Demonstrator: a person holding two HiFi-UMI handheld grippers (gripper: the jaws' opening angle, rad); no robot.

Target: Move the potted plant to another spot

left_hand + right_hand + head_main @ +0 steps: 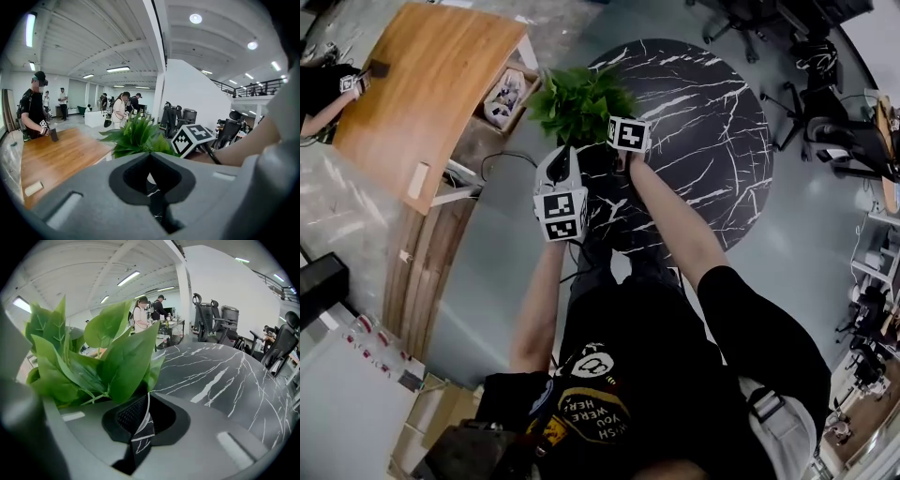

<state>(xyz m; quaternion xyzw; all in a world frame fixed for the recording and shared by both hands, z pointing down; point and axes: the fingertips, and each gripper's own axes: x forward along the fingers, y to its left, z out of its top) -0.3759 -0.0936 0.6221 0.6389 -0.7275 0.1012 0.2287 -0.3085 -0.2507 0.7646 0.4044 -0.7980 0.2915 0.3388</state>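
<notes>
The potted plant [581,101] has broad green leaves and stands at the left edge of the round black marble table [703,122]; its pot is hidden under the foliage and the grippers. My right gripper [616,155] reaches in from the right, shut on the pot's thin white rim [146,411]. In the right gripper view the leaves [108,357] crowd right over the jaws. My left gripper [565,157] meets the plant from the near left. Its jaws look shut too, with a white sliver of rim [150,179] between them, and the leaves [138,136] just beyond.
A curved wooden table [422,84] stands to the left, with an open cardboard box [504,98] between it and the marble table. Office chairs [811,84] line the far right. Another person [33,110] works at the wooden table's far end.
</notes>
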